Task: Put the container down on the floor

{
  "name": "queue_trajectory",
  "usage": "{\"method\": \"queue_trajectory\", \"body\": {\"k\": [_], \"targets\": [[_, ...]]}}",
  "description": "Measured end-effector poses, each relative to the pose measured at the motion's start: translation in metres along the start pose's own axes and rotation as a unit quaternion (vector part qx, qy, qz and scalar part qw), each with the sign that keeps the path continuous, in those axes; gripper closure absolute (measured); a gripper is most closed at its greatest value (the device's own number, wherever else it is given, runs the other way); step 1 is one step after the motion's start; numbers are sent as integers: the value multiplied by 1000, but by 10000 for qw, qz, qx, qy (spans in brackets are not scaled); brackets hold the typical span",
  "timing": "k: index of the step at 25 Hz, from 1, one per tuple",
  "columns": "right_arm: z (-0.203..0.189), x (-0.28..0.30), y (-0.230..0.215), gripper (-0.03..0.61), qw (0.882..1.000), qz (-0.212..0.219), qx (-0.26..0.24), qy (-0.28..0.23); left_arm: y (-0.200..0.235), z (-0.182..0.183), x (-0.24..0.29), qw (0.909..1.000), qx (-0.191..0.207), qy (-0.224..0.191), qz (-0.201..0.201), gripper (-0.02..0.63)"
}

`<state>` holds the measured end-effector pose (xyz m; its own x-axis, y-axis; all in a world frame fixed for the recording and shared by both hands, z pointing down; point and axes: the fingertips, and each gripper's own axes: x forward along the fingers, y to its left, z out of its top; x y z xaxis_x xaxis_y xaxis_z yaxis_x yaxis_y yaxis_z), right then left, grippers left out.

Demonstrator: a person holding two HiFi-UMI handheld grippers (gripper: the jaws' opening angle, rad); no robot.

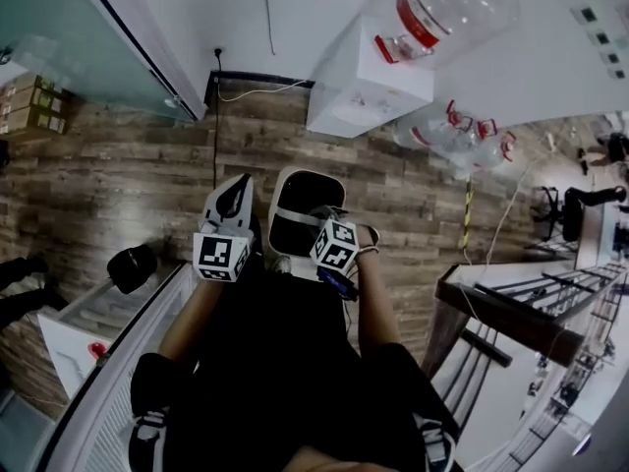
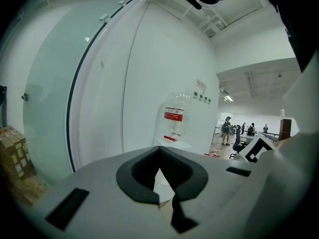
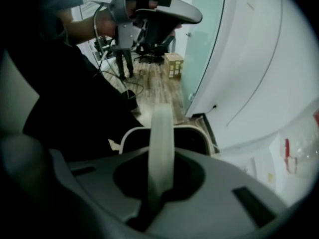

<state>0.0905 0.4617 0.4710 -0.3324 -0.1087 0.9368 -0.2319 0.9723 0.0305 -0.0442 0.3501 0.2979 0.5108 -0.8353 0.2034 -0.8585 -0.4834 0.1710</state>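
A white container (image 1: 298, 187) with a dark inside hangs over the wooden floor (image 1: 128, 185), straight in front of me. Its pale strap handle (image 3: 162, 143) runs up through my right gripper (image 3: 158, 185), which is shut on it; the container's rim (image 3: 202, 133) shows below the jaws. In the head view the right gripper (image 1: 329, 232) sits over the container's near right edge. My left gripper (image 1: 234, 200) is held just left of the container and apart from it. In its own view the left gripper (image 2: 162, 178) points at the white wall, shut with nothing in it.
A white water dispenser (image 1: 369, 91) with a clear bottle (image 1: 452, 13) stands against the wall ahead, with spare bottles (image 1: 462, 131) to its right. A glass wall (image 1: 69, 37) and cardboard boxes (image 1: 29, 101) are at the left. A white unit (image 1: 88, 332) is at my left, a dark railing (image 1: 511, 308) at my right.
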Motion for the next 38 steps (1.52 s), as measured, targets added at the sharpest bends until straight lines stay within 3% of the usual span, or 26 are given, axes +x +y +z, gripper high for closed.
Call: {"method": "queue_trajectory", "body": {"k": [12, 18, 31, 38], "targets": [[61, 39, -123, 546, 9996, -197, 178, 122, 112, 38, 93, 9993, 100, 72, -357, 588], [78, 57, -171, 546, 9997, -202, 123, 47, 137, 44, 124, 9994, 67, 115, -313, 588], [87, 100, -256, 546, 9990, 169, -402, 14, 171, 54, 200, 9992, 64, 236, 314, 588], [74, 115, -300, 546, 9978, 150, -645, 72, 181, 55, 248, 9980, -52, 239, 587, 588]]}}
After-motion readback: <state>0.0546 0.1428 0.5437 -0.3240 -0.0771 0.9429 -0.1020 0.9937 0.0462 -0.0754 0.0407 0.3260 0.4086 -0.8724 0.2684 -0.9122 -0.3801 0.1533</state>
